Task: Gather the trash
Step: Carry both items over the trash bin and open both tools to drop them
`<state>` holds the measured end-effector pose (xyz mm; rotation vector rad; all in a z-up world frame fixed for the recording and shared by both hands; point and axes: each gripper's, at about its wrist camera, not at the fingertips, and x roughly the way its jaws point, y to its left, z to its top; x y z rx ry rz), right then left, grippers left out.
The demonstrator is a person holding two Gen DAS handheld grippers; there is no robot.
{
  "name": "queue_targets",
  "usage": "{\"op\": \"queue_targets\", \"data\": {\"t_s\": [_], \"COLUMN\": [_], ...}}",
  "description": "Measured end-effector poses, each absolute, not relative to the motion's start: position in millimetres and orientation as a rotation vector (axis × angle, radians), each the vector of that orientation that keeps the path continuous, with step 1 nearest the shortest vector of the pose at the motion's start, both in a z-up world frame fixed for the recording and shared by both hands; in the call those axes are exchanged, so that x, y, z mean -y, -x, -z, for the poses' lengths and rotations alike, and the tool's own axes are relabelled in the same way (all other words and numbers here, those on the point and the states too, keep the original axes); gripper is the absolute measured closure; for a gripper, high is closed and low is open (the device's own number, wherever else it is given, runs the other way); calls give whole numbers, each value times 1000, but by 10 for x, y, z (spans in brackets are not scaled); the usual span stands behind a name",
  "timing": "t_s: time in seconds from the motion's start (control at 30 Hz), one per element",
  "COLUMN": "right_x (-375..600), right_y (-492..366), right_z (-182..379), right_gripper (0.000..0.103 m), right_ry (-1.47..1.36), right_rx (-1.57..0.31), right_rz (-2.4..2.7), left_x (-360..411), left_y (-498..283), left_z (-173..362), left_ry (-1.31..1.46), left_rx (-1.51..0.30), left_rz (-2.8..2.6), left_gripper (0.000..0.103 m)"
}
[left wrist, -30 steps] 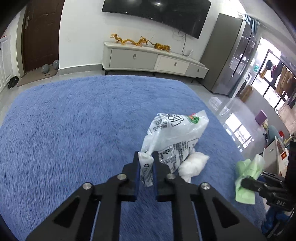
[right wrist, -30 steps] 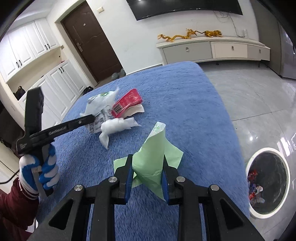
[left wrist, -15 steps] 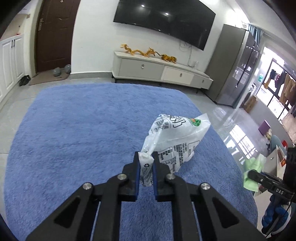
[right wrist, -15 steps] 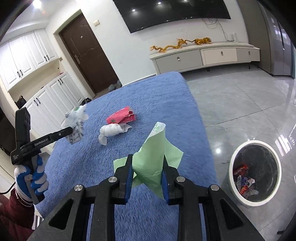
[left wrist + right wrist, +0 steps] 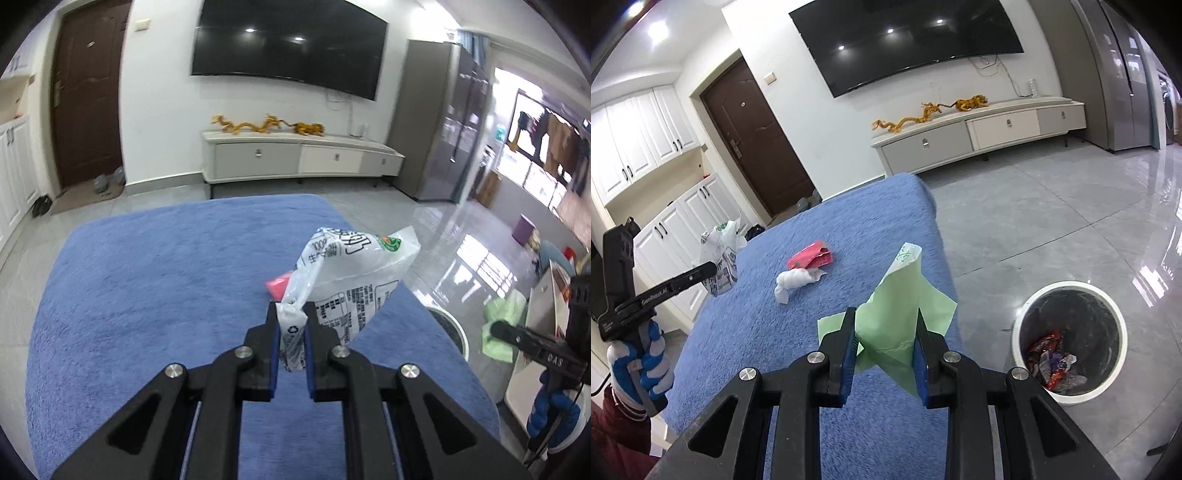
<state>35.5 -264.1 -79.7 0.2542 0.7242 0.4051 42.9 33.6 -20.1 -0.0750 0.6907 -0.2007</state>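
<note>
My left gripper (image 5: 291, 317) is shut on a corner of a clear printed plastic bag (image 5: 354, 273), which hangs lifted above the blue rug (image 5: 147, 295). The same bag (image 5: 720, 258) shows at the left of the right wrist view, in the left gripper (image 5: 711, 269). My right gripper (image 5: 885, 321) is shut on a light green paper wrapper (image 5: 897, 302), also seen at the right edge as the green wrapper (image 5: 504, 321). A red packet (image 5: 810, 256) and a crumpled white tissue (image 5: 794, 282) lie on the rug. A white trash bin (image 5: 1067, 332) with several wrappers inside stands on the floor to the right.
Grey tiled floor (image 5: 1052, 221) surrounds the rug. A white TV cabinet (image 5: 295, 158) stands against the far wall under a television (image 5: 288, 48). A brown door (image 5: 86, 103) is at the left. A gloved hand (image 5: 642, 354) holds the left gripper.
Both grippers have risen and drawn back with their loads. The plastic bag has come up off the rug, uncovering the red packet. The bin has come fully into the right wrist view.
</note>
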Motion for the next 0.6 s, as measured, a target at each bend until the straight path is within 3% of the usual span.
{"op": "queue_targets", "data": {"t_s": [0.6], "right_x": [3112], "right_y": [-230], "right_z": [827], "right_gripper": [78], "right_ry": [-303], "right_rx": [-693], "right_rz": [-300], "left_x": [707], "left_y": [-428], "left_z": [240], "left_ry": [-87], "left_rx": [-723], "left_rz": [381], "left_gripper": [93]}}
